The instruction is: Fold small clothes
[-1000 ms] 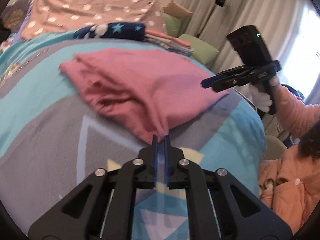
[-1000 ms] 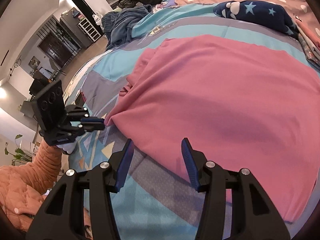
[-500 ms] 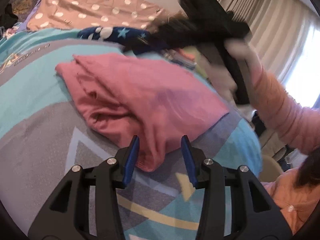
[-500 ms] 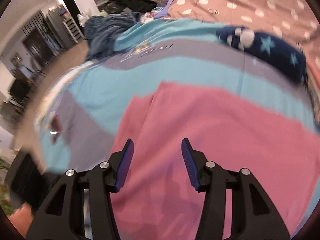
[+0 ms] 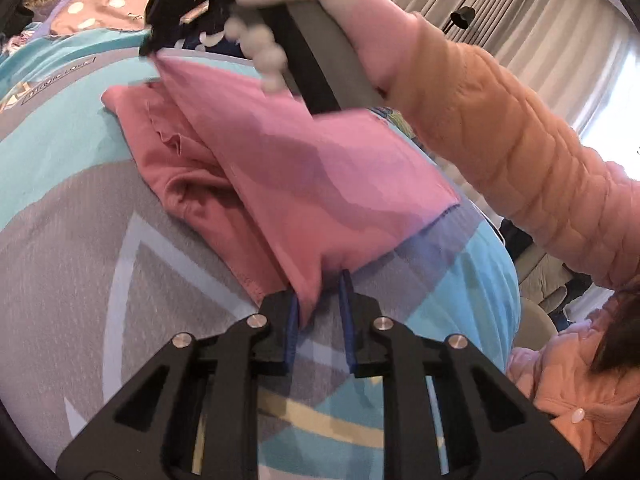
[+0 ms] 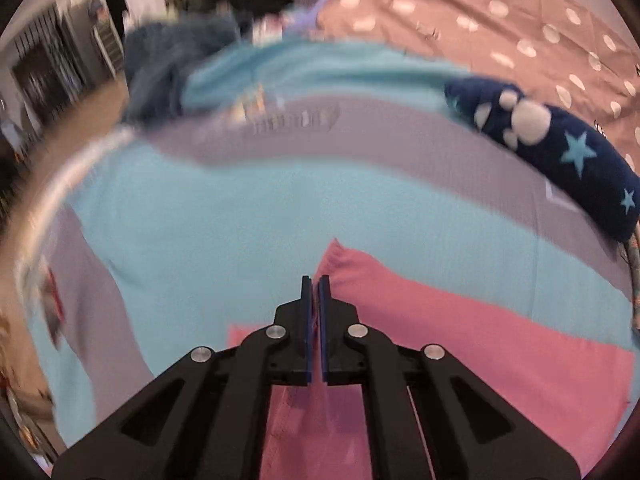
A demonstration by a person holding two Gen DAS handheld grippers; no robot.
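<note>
A pink garment [image 5: 304,168] lies on the bed, partly folded, with a darker pink layer [image 5: 188,168] under its left side. My left gripper [image 5: 320,304] has its jaws partly closed around the garment's near corner, with a gap still showing on the right. My right gripper [image 6: 315,300] is shut on the garment's far corner [image 6: 340,268] and shows in the left wrist view [image 5: 176,8] lifting that corner. The right arm in an orange sleeve [image 5: 500,128] crosses above the garment.
The bed has a teal and grey cover [image 6: 224,232]. A navy star-patterned cloth [image 6: 560,156] lies at the far side, with a pink dotted blanket [image 6: 500,20] behind it. Dark clothes [image 6: 192,52] are piled at the far left. Curtains [image 5: 540,32] hang at the right.
My right gripper reached over to the garment's far corner and shut on it. My left gripper opened, then narrowed around the near corner.
</note>
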